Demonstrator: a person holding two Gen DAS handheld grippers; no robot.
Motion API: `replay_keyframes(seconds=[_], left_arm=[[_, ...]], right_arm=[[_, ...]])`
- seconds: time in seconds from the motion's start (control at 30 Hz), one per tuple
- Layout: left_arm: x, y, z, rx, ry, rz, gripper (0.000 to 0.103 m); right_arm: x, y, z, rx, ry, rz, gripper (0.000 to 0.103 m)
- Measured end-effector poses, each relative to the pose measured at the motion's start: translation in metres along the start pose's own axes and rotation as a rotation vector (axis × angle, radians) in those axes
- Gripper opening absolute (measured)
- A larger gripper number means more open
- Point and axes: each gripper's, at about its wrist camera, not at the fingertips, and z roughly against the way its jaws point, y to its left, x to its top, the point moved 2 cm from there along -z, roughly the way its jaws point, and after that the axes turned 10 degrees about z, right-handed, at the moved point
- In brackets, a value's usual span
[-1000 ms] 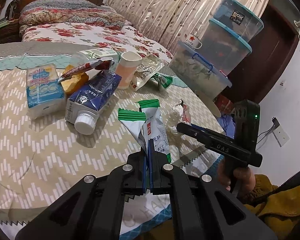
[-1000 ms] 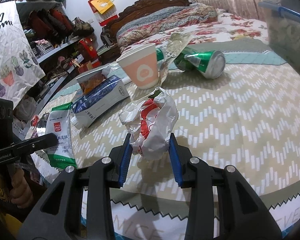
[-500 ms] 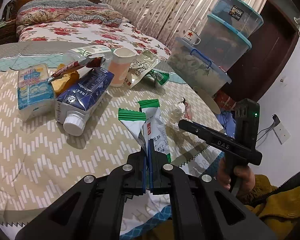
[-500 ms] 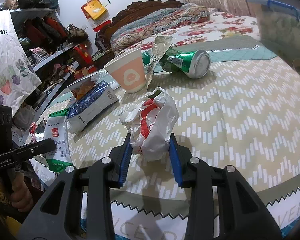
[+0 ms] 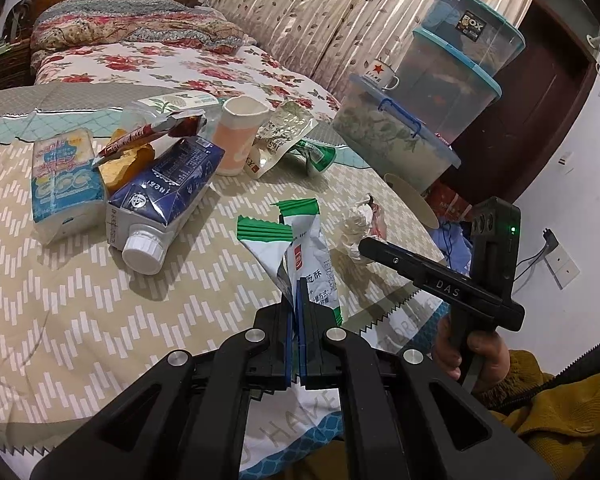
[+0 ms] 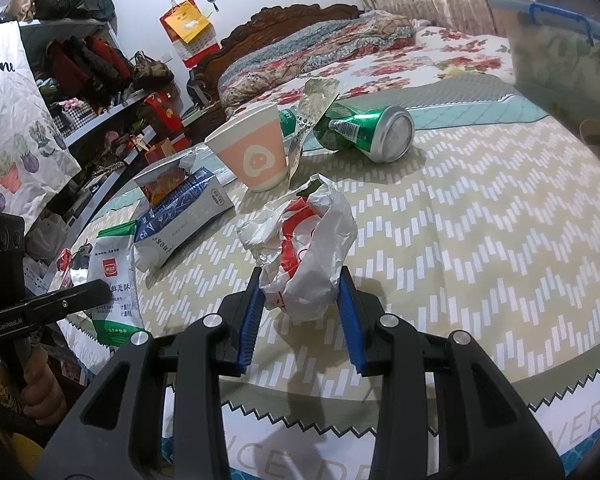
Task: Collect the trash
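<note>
Left gripper clamped tight on green-and-white snack packet, centre frame above patterned tablecloth. Right gripper squeezed crumpled white-and-red wrapper, mid-frame; green can lay upper right.

It was a home bedroom: a floral bed lay upper left, curtains behind, crowded shelves at left.

Bare cloth lies open right of the wrapper — beyond it, cup, can and carton crowd the way.
</note>
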Motion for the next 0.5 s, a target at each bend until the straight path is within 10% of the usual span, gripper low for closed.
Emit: replay_keyframes(seconds=[0.5], left_arm=[[0.0008,-0.0045,-0.0023,-0.004,0.005,-0.007,0.002]], right_arm=[[-0.0002,-0.0033,0.0033,-0.003,-0.001,-0.005,0.038]])
